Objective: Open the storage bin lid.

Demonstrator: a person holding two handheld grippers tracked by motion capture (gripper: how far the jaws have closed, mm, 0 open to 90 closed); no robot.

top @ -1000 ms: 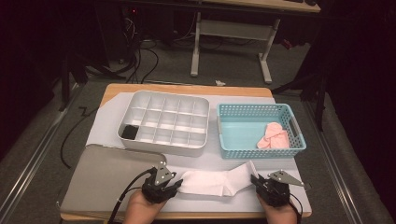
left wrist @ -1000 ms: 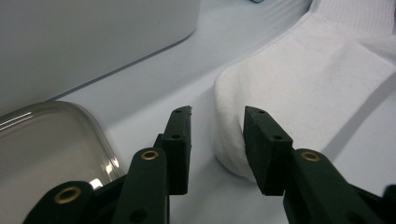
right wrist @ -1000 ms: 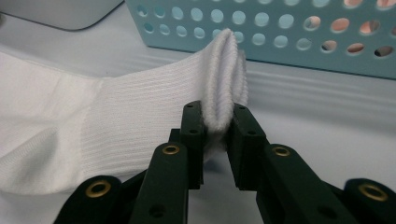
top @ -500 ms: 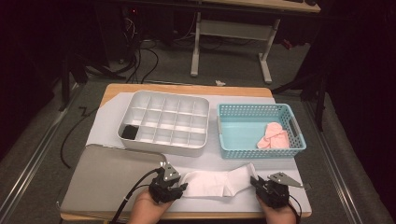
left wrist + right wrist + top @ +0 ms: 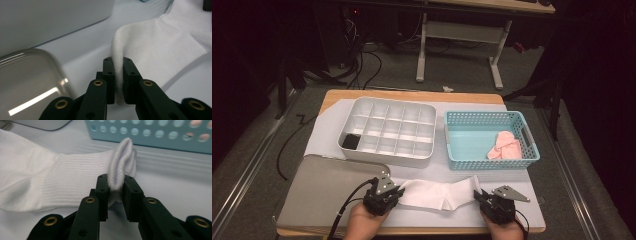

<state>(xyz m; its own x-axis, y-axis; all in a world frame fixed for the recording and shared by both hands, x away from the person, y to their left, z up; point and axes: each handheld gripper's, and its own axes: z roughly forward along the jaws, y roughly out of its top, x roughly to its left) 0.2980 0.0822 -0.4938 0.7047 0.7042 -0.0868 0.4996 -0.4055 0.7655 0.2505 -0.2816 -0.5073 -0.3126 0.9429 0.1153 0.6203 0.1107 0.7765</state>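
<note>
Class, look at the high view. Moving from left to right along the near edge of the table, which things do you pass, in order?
Grey tray → left tool, shut on the toe end → white sock → right tool, shut on the cuff end.

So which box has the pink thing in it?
The blue basket with holes in its sides, on the right, holds the pink cloth. The white divided tray beside it has none.

A lab or test workspace: a small wooden table (image 5: 412,95) stands on grey carpet in a dark room, with loose cables (image 5: 362,60) on the floor, a white adjustable desk frame (image 5: 459,37) behind, and metal floor rails (image 5: 252,150) alongside.
</note>
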